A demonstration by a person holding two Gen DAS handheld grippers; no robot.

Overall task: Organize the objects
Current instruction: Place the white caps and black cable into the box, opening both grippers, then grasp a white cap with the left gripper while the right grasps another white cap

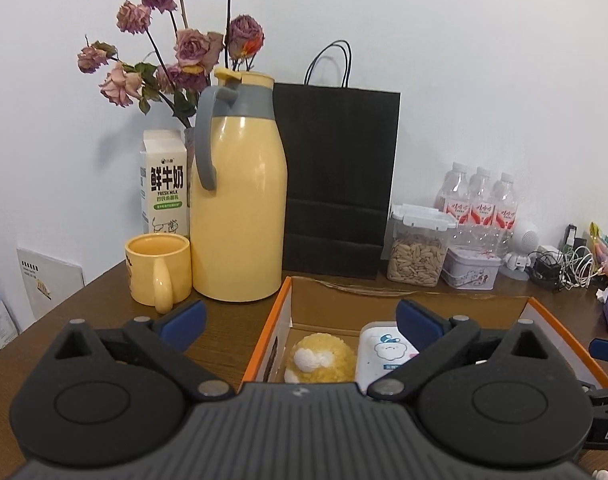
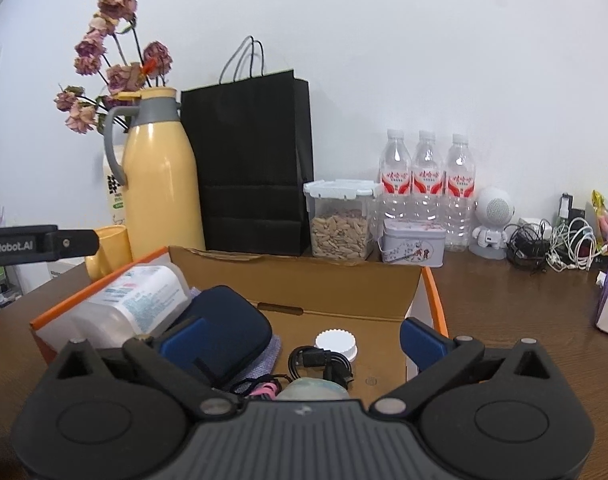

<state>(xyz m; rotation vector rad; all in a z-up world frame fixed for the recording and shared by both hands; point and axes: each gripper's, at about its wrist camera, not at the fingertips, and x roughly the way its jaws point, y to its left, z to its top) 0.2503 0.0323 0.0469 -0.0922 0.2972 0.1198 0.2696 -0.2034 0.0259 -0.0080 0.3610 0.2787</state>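
Observation:
An open cardboard box with orange rim [image 1: 407, 307] [image 2: 304, 280] sits on the brown table. In the left wrist view it holds a yellow fluffy ball [image 1: 323, 358] and a white wipes pack [image 1: 383, 350]. In the right wrist view it holds the wipes pack [image 2: 136, 304], a dark blue zip case [image 2: 232, 328], a white-capped jar [image 2: 335, 343], a black cable [image 2: 319, 362] and a pink item [image 2: 264, 391]. My left gripper [image 1: 300, 320] is open and empty above the box's left edge. My right gripper [image 2: 302, 338] is open and empty over the box interior.
Behind the box stand a yellow thermos [image 1: 236, 200], yellow mug [image 1: 158, 270], milk carton [image 1: 164, 180], dried roses [image 1: 176, 52], black paper bag [image 1: 339, 184], seed container [image 2: 339, 224], tin [image 2: 411, 246], three water bottles [image 2: 425, 184], small white robot figure [image 2: 491, 224], tangled cables [image 2: 551, 248].

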